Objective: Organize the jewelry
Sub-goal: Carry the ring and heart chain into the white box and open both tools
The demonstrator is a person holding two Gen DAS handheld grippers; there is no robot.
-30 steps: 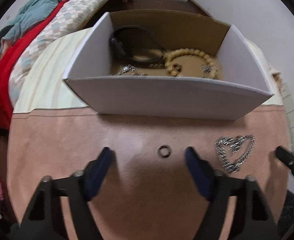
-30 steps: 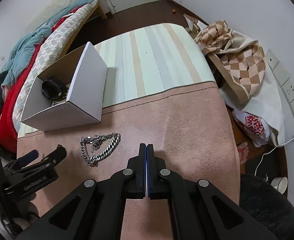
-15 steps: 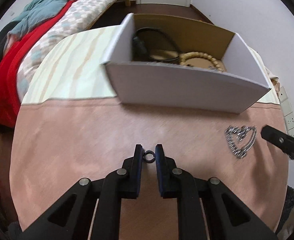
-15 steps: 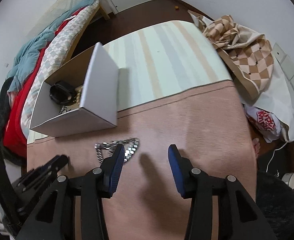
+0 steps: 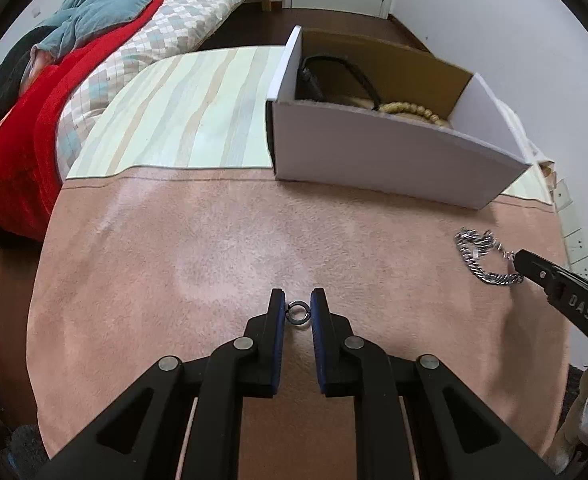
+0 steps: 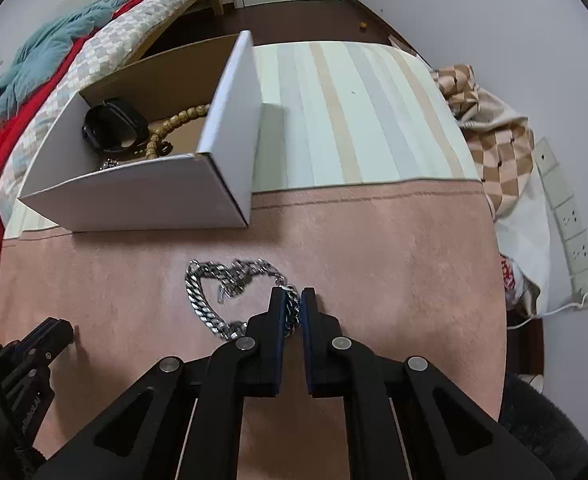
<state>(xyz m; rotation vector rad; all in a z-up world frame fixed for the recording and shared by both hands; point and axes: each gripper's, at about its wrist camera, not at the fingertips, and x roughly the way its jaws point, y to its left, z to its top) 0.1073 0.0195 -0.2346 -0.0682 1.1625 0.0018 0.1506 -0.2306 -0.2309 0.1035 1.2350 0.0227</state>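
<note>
While the open cardboard box point(image 5: 394, 152) already holds a black strap and a string of wooden beads point(image 5: 410, 111), the left wrist view shows the left gripper point(image 5: 298, 312) nearly closed, its fingers point(image 5: 278, 320) pinching a small metal ring point(image 5: 298, 312) over the pink cloth point(image 5: 174, 280) on the desk. That ring is gripped but not yet in the box, which stands well apart up ahead. At the right edge, the other gripper's tip touches the silver chain point(image 5: 482, 256).

From the right wrist view, the right gripper point(image 6: 293, 308) has just been closing, and its fingers point(image 6: 309, 312) now clamp one end of the chain bracelet point(image 6: 214, 296), the rest lying looped on the cloth near the box point(image 6: 134, 196). A watch point(image 6: 114, 128) and beads point(image 6: 174, 124) lie inside. I judge the sorting mostly done: both last pieces are gripped, and carrying them to the box remains.
</note>
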